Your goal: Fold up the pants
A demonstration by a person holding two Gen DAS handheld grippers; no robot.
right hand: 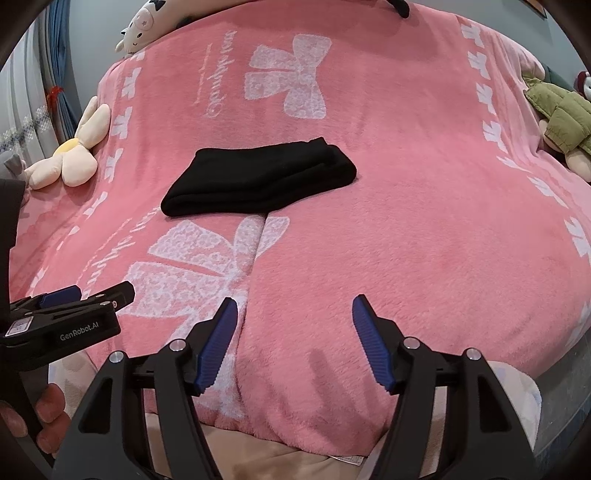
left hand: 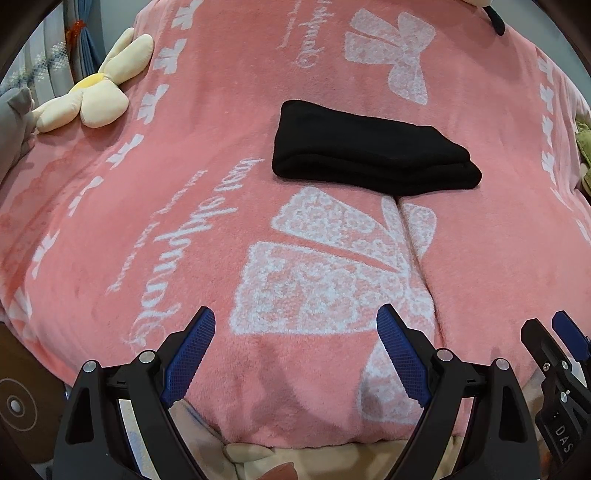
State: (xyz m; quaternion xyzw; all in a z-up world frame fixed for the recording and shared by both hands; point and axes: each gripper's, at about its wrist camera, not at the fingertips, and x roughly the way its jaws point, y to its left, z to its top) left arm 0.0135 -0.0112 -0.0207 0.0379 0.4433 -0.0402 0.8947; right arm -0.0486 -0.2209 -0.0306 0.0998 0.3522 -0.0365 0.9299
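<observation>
The black pants [left hand: 369, 151] lie folded into a compact stack on the pink blanket [left hand: 147, 184], past the middle of the bed; they also show in the right wrist view [right hand: 258, 177]. My left gripper [left hand: 295, 325] is open and empty, held back over the near edge of the bed, well short of the pants. My right gripper [right hand: 293, 314] is open and empty too, also near the bed's front edge. Each gripper shows at the side of the other's view: the right one [left hand: 554, 343] and the left one [right hand: 85, 299].
A cream flower plush [left hand: 96, 88] lies at the bed's left edge, a cow plush [right hand: 144, 22] at the far end, an olive green padded garment [right hand: 561, 114] with a plush toy at the right edge. A crease in the blanket [right hand: 255, 258] runs from the pants toward me.
</observation>
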